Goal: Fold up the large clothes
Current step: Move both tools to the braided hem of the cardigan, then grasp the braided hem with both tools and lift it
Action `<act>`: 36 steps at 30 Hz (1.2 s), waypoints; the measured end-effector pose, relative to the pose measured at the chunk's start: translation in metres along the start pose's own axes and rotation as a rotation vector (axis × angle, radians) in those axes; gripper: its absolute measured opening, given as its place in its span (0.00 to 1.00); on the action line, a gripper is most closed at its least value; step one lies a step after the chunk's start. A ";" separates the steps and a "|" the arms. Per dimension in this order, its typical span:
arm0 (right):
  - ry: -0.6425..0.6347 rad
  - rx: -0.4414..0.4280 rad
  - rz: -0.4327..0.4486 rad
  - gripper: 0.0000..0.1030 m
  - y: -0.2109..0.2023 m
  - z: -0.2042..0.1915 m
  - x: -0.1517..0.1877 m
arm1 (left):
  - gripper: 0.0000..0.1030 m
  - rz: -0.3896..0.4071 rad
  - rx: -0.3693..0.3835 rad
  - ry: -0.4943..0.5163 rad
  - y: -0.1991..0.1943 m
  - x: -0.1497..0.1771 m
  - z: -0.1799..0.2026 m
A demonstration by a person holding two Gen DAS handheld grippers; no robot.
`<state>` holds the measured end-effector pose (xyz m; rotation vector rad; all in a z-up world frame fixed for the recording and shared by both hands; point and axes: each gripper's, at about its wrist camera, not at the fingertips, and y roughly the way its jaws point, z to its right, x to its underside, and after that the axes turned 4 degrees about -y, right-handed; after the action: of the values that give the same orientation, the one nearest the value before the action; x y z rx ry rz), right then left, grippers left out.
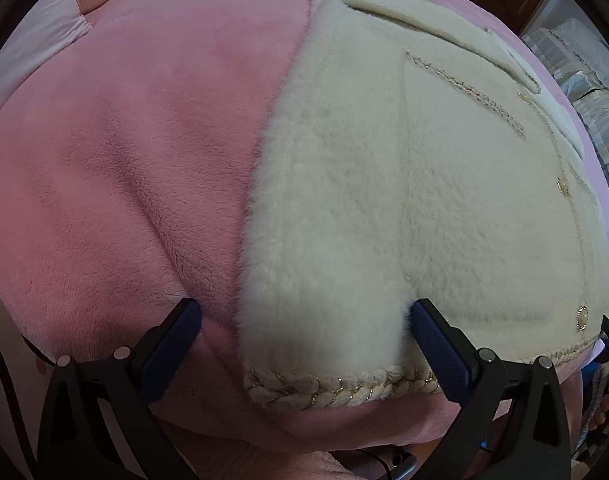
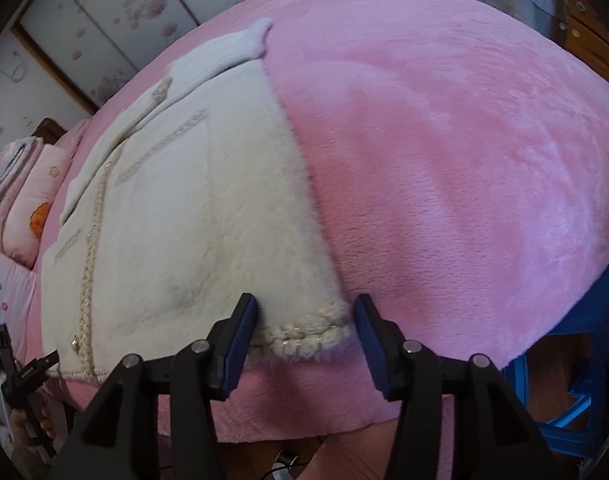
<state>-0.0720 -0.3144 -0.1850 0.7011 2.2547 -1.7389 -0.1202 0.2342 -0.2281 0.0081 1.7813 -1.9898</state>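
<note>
A cream fluffy jacket (image 1: 404, 200) with braided trim and pearl buttons lies flat on a pink blanket (image 1: 124, 160), its side folded in over the front. My left gripper (image 1: 304, 312) stands wide open above the folded strip's braided hem (image 1: 336, 388); one finger rests on the blanket, the other against the fur. In the right wrist view the jacket (image 2: 192, 208) fills the left half. There my right gripper (image 2: 306, 306) is open, straddling the hem's braided corner (image 2: 308, 336), with a sliver of pink beside its right pad. The left gripper (image 2: 24, 372) shows at the lower left edge, in a hand.
Pink pillows (image 2: 28, 196) lie at the bed's head and a flowered wardrobe (image 2: 116, 20) stands behind. A blue plastic stool (image 2: 576, 368) stands by the bed's right edge. The blanket (image 2: 444, 160) spreads wide to the jacket's right. A cable (image 1: 376, 464) lies on the floor below.
</note>
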 end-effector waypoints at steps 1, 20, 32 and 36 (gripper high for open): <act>-0.018 0.006 0.000 0.33 0.000 -0.004 0.000 | 1.00 0.002 -0.008 -0.007 0.000 0.000 0.001; -0.135 -0.301 0.166 0.14 -0.045 -0.081 -0.087 | 0.19 0.071 0.387 -0.069 -0.073 -0.071 0.087; -0.069 -0.328 0.284 0.14 -0.032 -0.090 -0.234 | 0.19 0.240 0.396 -0.092 -0.105 -0.223 0.118; -0.018 -0.285 0.321 0.14 -0.009 -0.093 -0.300 | 0.19 0.288 0.330 -0.131 -0.091 -0.295 0.119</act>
<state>0.1942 -0.2997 -0.0197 0.9165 2.1708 -1.2438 0.1474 0.2253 -0.0333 0.2214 1.2755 -1.9953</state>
